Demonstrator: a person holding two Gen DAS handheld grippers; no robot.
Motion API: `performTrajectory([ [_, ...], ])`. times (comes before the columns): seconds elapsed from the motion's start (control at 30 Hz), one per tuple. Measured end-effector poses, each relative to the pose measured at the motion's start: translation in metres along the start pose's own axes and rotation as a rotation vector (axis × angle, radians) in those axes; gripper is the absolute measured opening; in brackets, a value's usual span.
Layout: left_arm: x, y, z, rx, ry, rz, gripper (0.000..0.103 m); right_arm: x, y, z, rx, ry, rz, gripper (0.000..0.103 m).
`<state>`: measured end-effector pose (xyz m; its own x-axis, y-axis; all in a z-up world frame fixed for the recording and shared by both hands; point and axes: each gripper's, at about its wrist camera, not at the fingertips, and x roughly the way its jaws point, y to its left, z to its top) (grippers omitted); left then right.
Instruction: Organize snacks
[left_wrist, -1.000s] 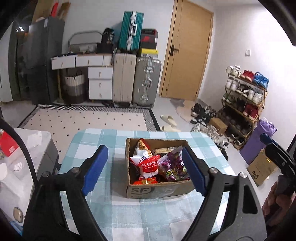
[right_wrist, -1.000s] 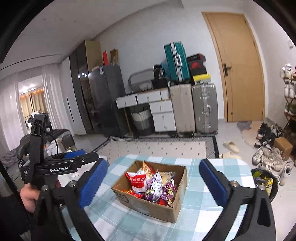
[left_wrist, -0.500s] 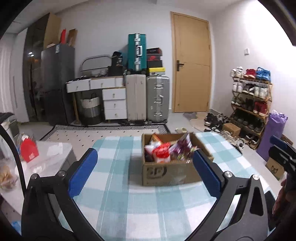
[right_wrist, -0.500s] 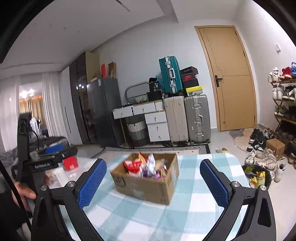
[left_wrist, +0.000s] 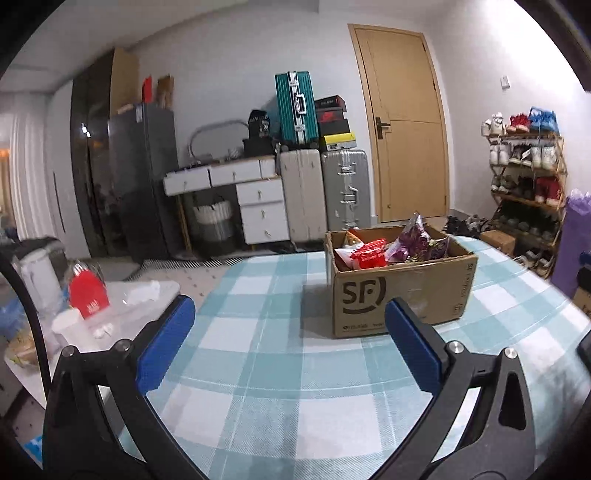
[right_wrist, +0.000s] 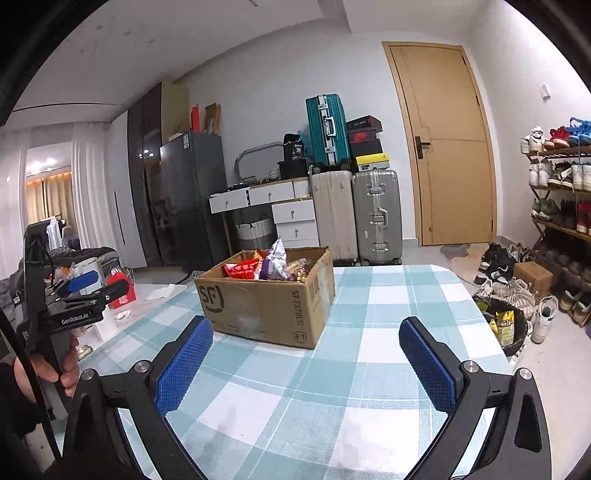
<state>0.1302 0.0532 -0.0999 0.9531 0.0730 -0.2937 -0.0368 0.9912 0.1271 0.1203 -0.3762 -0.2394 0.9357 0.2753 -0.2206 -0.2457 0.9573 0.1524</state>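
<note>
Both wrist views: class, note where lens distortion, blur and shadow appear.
Left wrist view: the door frame bows, dark corners, the red packet at the left is smeared; right wrist view: the door frame also curves, the cardboard box casts a soft shadow on the tablecloth.

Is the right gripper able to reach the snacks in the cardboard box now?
Probably yes. The right gripper is open and empty, the cardboard box has no lid, and only bare tablecloth lies between them. It would have to come in over the box wall.
</note>
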Motion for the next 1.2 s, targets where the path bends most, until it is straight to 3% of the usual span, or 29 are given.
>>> performTrajectory([
  [0.2,0.007,-0.006,-0.009,-0.013,-0.060,-0.013,0.103,0.006,-0.006,-0.003,0.034,-0.012,0.005,0.103],
  [0.37,0.022,-0.011,-0.023,-0.015,-0.002,-0.050,0.103,0.003,-0.006,-0.004,0.031,-0.015,0.005,0.103],
  [0.5,0.040,-0.009,-0.027,-0.036,0.070,-0.024,0.103,0.006,-0.010,-0.005,0.052,-0.009,0.009,0.103],
  [0.67,0.045,-0.005,-0.030,-0.058,0.063,-0.030,0.103,0.014,-0.010,-0.005,0.056,0.037,0.012,0.103],
  [1.2,0.047,-0.005,-0.029,-0.050,0.084,-0.025,0.103,0.013,-0.024,-0.006,0.118,0.023,-0.004,0.103],
])
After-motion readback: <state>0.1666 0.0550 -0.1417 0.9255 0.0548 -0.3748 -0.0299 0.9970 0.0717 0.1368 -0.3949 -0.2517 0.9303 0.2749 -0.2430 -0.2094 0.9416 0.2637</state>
